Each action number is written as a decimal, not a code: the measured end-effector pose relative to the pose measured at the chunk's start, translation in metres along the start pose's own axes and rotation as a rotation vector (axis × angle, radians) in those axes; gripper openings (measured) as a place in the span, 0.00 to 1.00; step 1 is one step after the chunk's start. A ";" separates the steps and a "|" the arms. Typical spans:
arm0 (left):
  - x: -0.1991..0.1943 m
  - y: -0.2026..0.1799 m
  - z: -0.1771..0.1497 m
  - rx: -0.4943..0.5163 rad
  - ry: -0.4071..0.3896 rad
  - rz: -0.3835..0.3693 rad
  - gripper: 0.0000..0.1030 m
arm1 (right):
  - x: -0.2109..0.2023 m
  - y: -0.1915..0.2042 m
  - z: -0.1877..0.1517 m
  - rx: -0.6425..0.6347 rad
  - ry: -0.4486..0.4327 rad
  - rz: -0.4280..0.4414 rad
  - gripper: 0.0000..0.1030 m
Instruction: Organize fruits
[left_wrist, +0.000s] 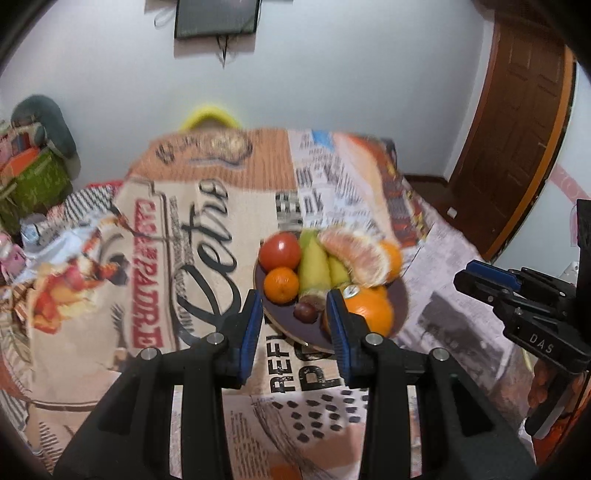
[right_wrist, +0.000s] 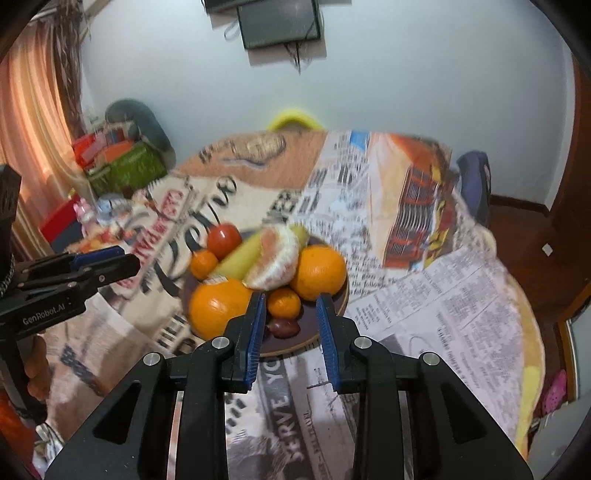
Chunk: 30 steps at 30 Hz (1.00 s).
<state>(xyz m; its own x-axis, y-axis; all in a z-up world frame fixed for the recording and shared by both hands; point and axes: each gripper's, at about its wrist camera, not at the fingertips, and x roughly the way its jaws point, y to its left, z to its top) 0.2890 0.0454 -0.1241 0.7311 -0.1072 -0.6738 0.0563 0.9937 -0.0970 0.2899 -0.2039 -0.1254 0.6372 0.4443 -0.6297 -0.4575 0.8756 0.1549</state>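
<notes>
A dark plate (left_wrist: 282, 325) with a pale rim holds the fruit on the printed tablecloth. On it lie a red round fruit (left_wrist: 279, 251), a mandarin (left_wrist: 281, 284), green-yellow bananas (left_wrist: 314, 266), a peeled citrus (left_wrist: 354, 254), a big orange (left_wrist: 369, 310) and a small dark fruit (left_wrist: 306, 312). My left gripper (left_wrist: 293, 299) hovers open just before the plate, nothing between its pads. In the right wrist view the plate (right_wrist: 314, 338) shows two oranges (right_wrist: 218, 306) (right_wrist: 321, 271) and a mandarin (right_wrist: 283, 302). My right gripper (right_wrist: 291, 297) is open and empty in front of it.
The newspaper-print cloth (right_wrist: 424, 295) covers the whole table. A yellow chair back (left_wrist: 210, 116) stands at the far edge and a blue chair (right_wrist: 474, 181) at the right. Boxes and clutter (right_wrist: 122, 162) fill the left corner. A wooden door (left_wrist: 517, 129) is at the right.
</notes>
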 end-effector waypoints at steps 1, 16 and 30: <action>-0.012 -0.002 0.002 0.002 -0.025 -0.001 0.34 | -0.013 0.003 0.003 -0.003 -0.025 0.002 0.25; -0.211 -0.043 -0.005 0.058 -0.427 -0.001 0.35 | -0.190 0.063 0.007 -0.057 -0.438 0.011 0.25; -0.271 -0.068 -0.039 0.104 -0.549 0.010 0.71 | -0.223 0.085 -0.016 -0.052 -0.564 -0.088 0.79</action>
<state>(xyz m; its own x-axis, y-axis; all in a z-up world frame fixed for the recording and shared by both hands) 0.0603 0.0061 0.0369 0.9772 -0.0927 -0.1911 0.0942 0.9956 -0.0015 0.0990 -0.2310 0.0157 0.9002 0.4147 -0.1330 -0.4084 0.9099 0.0730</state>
